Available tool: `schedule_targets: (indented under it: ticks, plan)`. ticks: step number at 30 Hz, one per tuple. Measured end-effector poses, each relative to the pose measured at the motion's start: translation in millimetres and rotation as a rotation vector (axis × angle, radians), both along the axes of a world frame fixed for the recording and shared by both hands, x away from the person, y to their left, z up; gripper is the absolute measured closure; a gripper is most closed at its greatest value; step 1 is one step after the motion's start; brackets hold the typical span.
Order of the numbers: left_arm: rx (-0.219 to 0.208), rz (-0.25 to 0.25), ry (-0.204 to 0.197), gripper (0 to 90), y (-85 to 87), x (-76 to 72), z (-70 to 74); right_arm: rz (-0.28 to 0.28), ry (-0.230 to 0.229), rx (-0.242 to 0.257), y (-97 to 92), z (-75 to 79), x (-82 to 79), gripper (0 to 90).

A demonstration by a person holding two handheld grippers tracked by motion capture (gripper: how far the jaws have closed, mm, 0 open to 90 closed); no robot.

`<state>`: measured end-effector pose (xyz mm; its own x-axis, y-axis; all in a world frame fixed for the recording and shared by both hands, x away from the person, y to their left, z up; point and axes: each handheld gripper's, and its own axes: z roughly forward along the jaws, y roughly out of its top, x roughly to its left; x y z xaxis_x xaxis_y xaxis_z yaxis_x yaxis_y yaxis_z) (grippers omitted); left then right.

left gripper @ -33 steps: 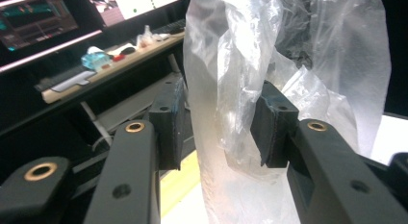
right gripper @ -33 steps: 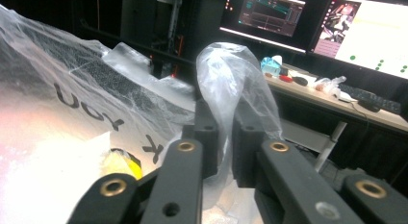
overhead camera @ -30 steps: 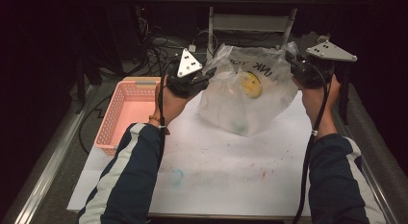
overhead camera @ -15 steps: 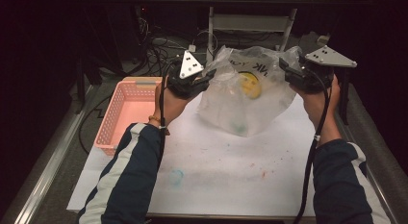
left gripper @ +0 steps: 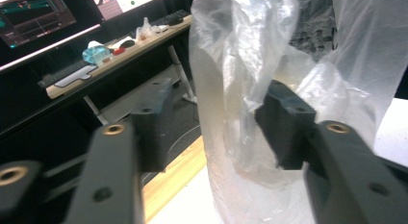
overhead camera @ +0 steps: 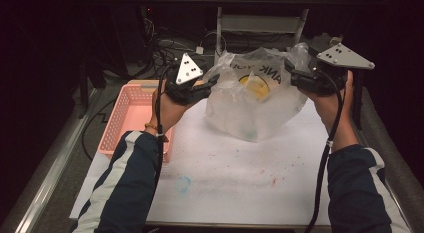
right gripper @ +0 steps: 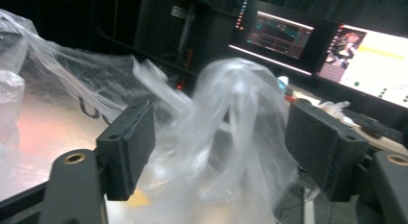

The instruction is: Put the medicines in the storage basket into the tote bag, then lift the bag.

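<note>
We see one clear plastic bag (overhead camera: 252, 105) standing at the back of the white table (overhead camera: 240, 168), and the yellow thing (overhead camera: 256, 86) inside it is too blurry to name. Our left gripper (overhead camera: 212, 85) and right gripper (overhead camera: 290, 75) sit at the bag's two top corners. Both have just been opening, with bag plastic loose between the wide jaws. One pink basket (overhead camera: 127, 115) sits left.

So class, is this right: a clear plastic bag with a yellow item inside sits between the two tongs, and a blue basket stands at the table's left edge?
One detail is wrong: the basket is pink, not blue, as the high view shows. The clear plastic bag with the yellow item does sit between the left tongs and right tongs.
</note>
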<state>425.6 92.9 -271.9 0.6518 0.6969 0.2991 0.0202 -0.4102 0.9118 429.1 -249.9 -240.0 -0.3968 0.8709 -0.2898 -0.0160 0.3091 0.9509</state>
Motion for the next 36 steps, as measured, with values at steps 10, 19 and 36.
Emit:
schedule_targets:
  ticks: [10,19,36]
  plan:
    - [0.016,0.012,-0.013,22.7,8.7,-11.3,-10.0,0.06,0.027,0.025,1.3,-1.3,-11.8,20.1]
    - [0.052,-0.007,-0.023,21.2,12.0,-27.6,-18.2,0.064,0.041,-0.005,-11.7,-16.3,-32.8,17.4]
    - [0.158,-0.054,0.001,36.6,7.8,-53.9,-51.4,0.067,0.067,-0.059,-50.3,-46.4,-85.1,16.6]
